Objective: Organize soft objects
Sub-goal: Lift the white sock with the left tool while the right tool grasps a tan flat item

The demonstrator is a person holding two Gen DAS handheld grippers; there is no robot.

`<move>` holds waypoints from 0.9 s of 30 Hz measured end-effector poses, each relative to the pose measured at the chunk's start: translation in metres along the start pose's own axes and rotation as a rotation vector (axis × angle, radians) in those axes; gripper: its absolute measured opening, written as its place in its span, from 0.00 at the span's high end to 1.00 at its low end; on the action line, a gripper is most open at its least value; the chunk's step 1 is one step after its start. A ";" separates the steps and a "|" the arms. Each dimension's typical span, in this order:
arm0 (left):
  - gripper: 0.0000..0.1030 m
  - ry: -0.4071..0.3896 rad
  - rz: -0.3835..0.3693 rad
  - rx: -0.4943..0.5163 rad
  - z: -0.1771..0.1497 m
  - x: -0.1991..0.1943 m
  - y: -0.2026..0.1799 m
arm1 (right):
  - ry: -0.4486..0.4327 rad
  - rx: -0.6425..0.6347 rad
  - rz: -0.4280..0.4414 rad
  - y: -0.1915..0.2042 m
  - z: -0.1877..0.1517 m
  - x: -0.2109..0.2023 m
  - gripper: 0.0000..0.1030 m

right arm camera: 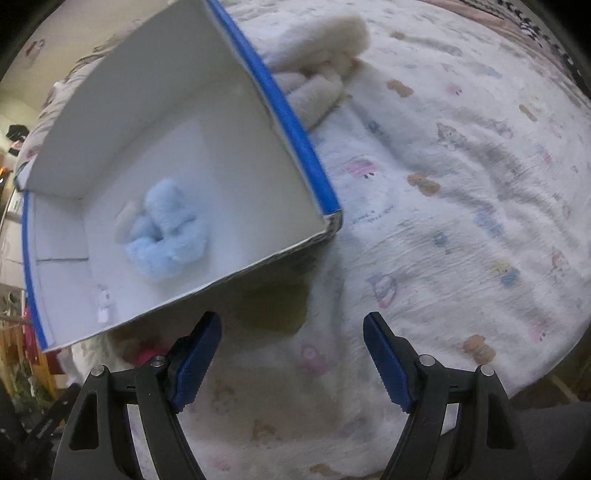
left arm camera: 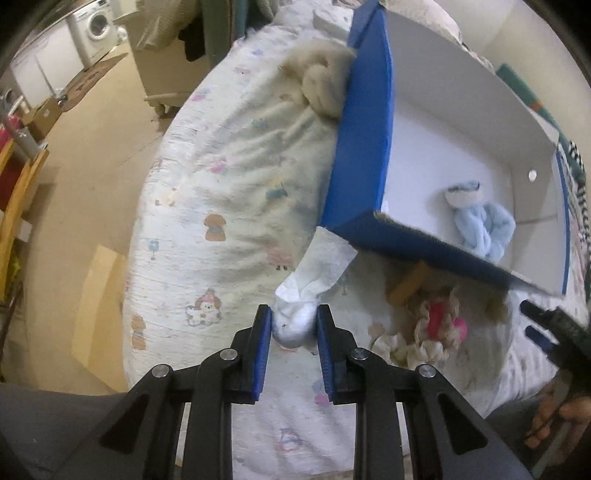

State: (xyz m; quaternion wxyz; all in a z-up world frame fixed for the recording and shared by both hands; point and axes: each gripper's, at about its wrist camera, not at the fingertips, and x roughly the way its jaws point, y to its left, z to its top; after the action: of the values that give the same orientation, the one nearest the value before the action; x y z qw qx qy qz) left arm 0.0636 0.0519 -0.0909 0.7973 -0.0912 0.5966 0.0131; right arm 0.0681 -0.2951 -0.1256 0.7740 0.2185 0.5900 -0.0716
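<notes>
My left gripper (left arm camera: 294, 324) is shut on a white sock (left arm camera: 314, 280) and holds it over the bed, just before the near corner of the blue box (left arm camera: 364, 122). The box has a white inside and holds a light blue plush toy (left arm camera: 480, 227), which also shows in the right wrist view (right arm camera: 166, 229). My right gripper (right arm camera: 291, 354) is open and empty above the bed, near the box's front edge (right arm camera: 288, 118). A beige plush toy (left arm camera: 325, 81) lies against the box's far side; it also shows in the right wrist view (right arm camera: 321, 77).
The bed has a white cover with cartoon prints (left arm camera: 221, 206). A pink and cream knitted toy (left arm camera: 439, 325) and a wooden piece (left arm camera: 406, 284) lie under the box's near edge. The floor (left arm camera: 92, 177) and a washing machine (left arm camera: 96, 29) are to the left.
</notes>
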 end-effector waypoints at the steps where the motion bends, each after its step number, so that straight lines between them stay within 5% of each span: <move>1: 0.79 -0.006 -0.004 -0.010 0.001 -0.002 0.003 | 0.001 -0.004 -0.013 0.000 0.001 0.004 0.19; 7: 0.79 -0.001 -0.032 -0.022 0.004 -0.003 0.005 | 0.011 -0.080 -0.012 0.019 0.005 0.022 0.20; 21: 0.79 0.043 -0.026 0.023 0.009 0.016 -0.019 | 0.047 -0.125 -0.011 0.033 0.012 0.043 0.86; 27: 0.79 0.039 -0.015 0.024 0.008 0.018 -0.017 | 0.022 -0.140 0.039 0.041 0.008 0.027 0.89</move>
State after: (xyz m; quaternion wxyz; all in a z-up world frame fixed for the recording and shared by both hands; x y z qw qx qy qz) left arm 0.0786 0.0353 -0.1040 0.7866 -0.0866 0.6113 -0.0020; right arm 0.0985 -0.2576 -0.1394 0.7821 0.1763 0.5976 -0.0126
